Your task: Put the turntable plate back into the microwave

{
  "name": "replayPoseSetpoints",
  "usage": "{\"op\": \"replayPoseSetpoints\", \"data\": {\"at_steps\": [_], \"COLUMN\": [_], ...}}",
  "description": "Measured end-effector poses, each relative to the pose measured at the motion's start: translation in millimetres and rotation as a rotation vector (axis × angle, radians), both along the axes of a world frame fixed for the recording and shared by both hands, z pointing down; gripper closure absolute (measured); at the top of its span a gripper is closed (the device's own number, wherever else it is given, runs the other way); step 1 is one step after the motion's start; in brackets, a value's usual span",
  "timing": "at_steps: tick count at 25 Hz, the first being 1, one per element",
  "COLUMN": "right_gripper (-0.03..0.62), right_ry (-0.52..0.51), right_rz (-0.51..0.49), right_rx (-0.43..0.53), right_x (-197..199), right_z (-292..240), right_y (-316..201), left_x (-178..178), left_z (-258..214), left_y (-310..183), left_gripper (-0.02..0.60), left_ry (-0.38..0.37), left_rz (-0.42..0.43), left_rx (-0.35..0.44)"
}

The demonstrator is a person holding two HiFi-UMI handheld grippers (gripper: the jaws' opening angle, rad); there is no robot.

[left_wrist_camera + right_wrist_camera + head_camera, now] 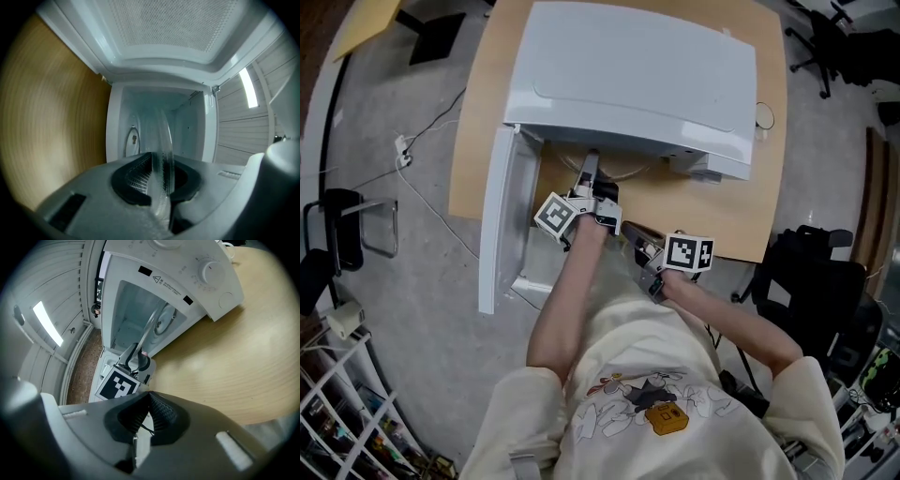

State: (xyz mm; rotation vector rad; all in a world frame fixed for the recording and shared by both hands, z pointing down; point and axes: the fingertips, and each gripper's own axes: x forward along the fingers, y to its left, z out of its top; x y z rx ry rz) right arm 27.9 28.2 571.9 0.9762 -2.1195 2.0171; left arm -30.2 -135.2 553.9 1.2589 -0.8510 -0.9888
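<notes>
1 microwave (637, 75), 1 turntable plate (161, 136) — 2 grippers (159, 174) (147, 398)

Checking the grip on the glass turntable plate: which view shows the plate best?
The left gripper view: the turntable plate stands edge-on, clamped in the left gripper, facing the open microwave. The right gripper view shows the plate only as a thin sliver at the opening; the head view shows just a curved rim below the microwave's front.

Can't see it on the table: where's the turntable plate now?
Centre of the left gripper view: the turntable plate is clamped by its rim in the left gripper, reaching into the open microwave.
</notes>
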Motion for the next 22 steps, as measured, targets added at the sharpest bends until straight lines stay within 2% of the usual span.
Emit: {"op": "replayPoseSetpoints", "data": {"at_steps": [11,17,22], "right_gripper": [0.588,0.586,0.586], "right_ry": [-0.022,-0.024,0.030], "right_rz": [0.036,0.058,0.115], "right_rx": [-0.013,-0.015,0.062], "right_x": [-2.3,-1.5,12.9], "right_z": [-1.7,-0.9,-1.9], "right_y": [-4.4,-10.7,-44.5], "left_x": [2.3,3.7,4.2], "left_z": [22.5,36.2,39.3], "left_y": [-39.7,-50.0,-52.3], "left_gripper": [0.552,0.552,0.552], "left_ry": [-0.067,-0.058,-0.065], "left_rz": [0.034,0.023,0.035], "left_rx": [-0.071,-0.112,-0.105]}}
